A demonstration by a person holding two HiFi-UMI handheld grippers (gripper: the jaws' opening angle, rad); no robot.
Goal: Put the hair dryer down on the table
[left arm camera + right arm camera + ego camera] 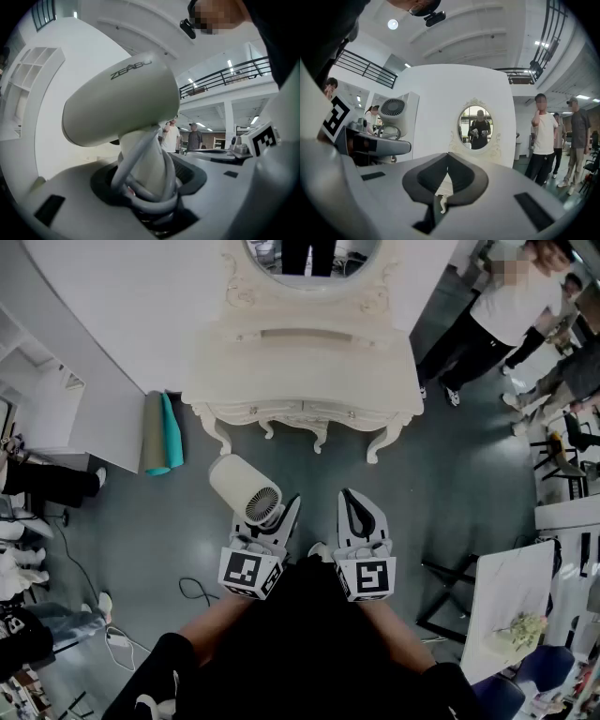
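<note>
From overhead, my left gripper (272,514) holds the hair dryer (244,487) above the floor, short of the table (309,371); its own view shows the jaws clamped on the handle (151,152); the right gripper (447,164) sits closed and empty, so next I should reach forward and lower.

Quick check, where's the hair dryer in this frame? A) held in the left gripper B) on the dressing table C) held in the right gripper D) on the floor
A: the left gripper is clamped on the hair dryer by its cord-wrapped handle, while the right gripper is shut and empty.
</note>
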